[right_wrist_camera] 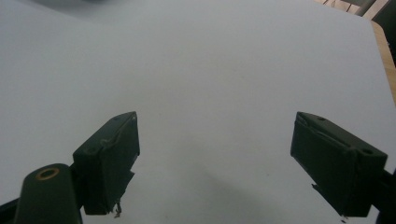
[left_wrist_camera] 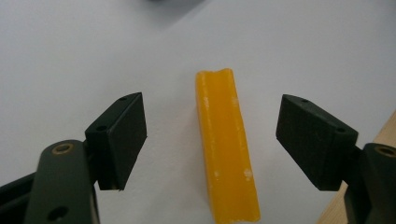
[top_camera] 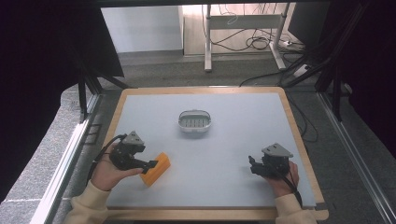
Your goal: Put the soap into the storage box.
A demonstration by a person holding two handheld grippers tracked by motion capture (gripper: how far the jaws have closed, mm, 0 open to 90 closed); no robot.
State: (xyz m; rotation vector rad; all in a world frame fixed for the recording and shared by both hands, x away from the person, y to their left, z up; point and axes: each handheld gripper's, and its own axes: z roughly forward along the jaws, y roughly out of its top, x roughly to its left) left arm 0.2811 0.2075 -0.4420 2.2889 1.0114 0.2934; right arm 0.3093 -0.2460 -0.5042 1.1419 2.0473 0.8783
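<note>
Left tool (left_wrist_camera: 212, 140) lies level, jaws wide astride yellow block (left_wrist_camera: 226, 149).

Looks like lab / robot data-collection room. Grey-topped wood-edged table (top_camera: 280, 100) sits inside black metal frame (top_camera: 85, 95) with black curtains (top_camera: 37, 70) at both sides. Grey carpet floor (top_camera: 159, 70), loose black cables (top_camera: 254, 43), white-legged desk frame (top_camera: 243, 23) behind. No home furnishings.

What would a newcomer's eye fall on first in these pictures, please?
Most likely the bright orange bar near the table's front left, lying between the open jaws of the left gripper without touching either pad. Next, the grey slotted dish at the middle of the table, standing alone.
</note>
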